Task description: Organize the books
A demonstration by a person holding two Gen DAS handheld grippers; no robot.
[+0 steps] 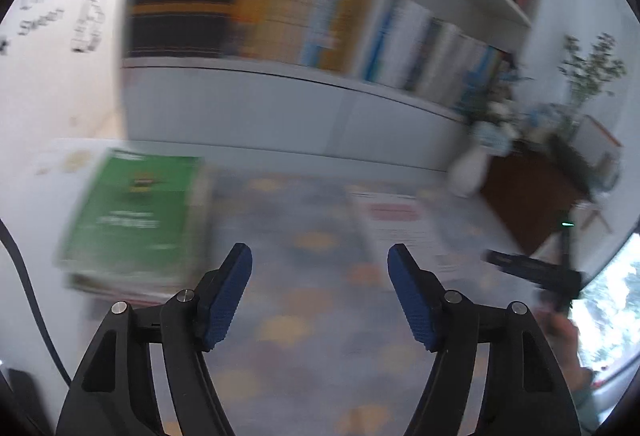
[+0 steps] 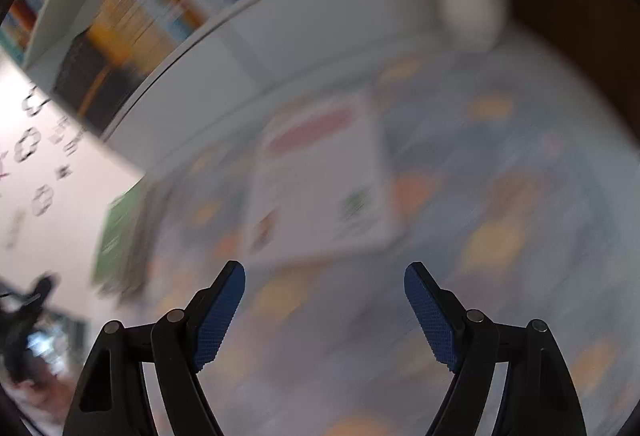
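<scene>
White shelving is standing behind the patterned floor mat, where a green book is topping a stack at its left edge and a white book is lying flat mid-mat, probably awaiting shelving. Both left tongs and right tongs are hovering wide open, gripping nothing.

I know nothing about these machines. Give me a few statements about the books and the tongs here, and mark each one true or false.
1. The green book lies on top of a stack. True.
2. The left tongs grip the green book. False: they are open and empty, with only the patterned cloth behind them.
3. A white book lies flat on the cloth. True.
4. The right tongs are clamped shut. False: they stand open with nothing between them.
5. The bookshelf is bare. False: rows of books fill it.
</scene>
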